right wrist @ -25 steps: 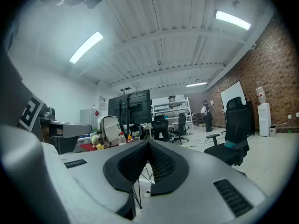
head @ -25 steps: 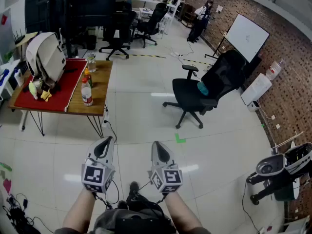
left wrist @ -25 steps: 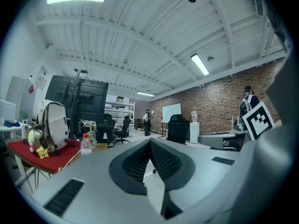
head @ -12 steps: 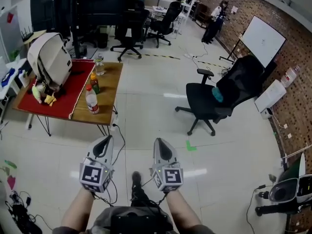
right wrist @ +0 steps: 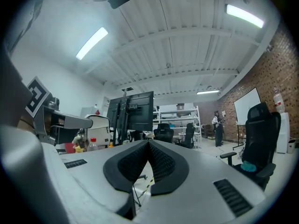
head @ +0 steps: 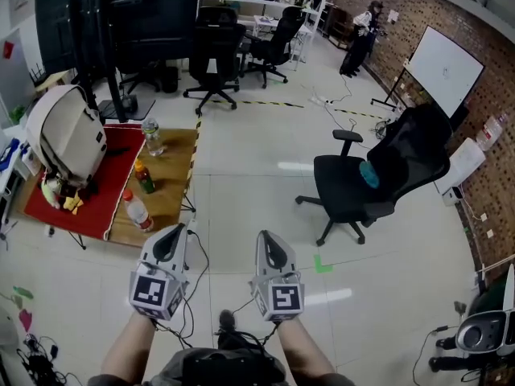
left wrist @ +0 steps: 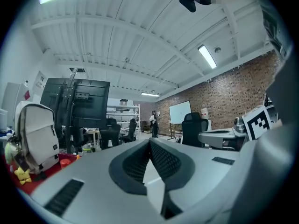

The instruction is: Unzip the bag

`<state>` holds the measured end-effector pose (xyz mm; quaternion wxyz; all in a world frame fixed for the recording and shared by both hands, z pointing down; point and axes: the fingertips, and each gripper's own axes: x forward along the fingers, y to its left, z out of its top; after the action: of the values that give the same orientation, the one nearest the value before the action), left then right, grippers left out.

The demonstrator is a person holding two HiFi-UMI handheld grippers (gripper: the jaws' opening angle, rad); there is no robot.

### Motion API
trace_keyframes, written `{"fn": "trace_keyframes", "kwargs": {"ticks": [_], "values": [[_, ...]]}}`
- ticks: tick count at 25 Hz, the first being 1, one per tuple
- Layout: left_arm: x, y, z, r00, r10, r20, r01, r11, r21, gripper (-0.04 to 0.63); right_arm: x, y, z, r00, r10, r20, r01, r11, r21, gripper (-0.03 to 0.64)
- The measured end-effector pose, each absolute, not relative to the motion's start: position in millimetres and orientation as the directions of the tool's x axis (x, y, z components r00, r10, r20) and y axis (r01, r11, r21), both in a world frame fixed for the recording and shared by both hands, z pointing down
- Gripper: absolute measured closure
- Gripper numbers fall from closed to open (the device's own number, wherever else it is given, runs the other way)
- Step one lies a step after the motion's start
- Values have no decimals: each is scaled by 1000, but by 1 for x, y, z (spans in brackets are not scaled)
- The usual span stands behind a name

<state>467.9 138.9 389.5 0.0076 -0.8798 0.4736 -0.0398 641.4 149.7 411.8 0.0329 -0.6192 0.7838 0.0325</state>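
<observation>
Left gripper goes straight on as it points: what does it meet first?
Way looks free nearby: left gripper aims just right of the wooden table. First hit, probably a black office chair far off; depth unclear.

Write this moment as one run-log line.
left gripper: shut, empty | right gripper: shut, empty | backpack: upright on table, no gripper touching it

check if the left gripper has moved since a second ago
Yes: the left gripper has come forward toward the wooden table, whose near edge now lies just ahead.
</observation>
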Motion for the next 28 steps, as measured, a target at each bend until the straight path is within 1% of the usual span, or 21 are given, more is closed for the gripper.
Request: {"fn": "trace_keyframes", "kwargs": {"ticks": [3,6,11,16,21,25,28], "values": [[484,92,384,541,-838,64,-839,-544,-33,568,663,103,412,-221,-972,-83,-975,222,-11,606],[498,52,383,526,-849,53,-848,-528,-48,568,686,63,412,-208,-975,-76,-977,211,-40,606],[514,2,389,492,-868,67,-870,-493,-9,568,702,20,406,-248,-965,-81,-968,249,-8,606],[527,-18,383,497,-866,59,-867,-498,-14,568,697,0,401,-306,-948,-87,-952,303,44,606],[530,-30,385,491,-869,62,-871,-491,9,568,703,-9,404,-291,-953,-87,-956,292,7,606],[530,-36,386,483,-873,66,-875,-484,-1,568,707,-8,409,-284,-957,-64,-959,282,39,606],[517,-40,383,464,-883,64,-885,-465,7,568,700,-6,404,-287,-955,-73,-958,284,40,606]]}}
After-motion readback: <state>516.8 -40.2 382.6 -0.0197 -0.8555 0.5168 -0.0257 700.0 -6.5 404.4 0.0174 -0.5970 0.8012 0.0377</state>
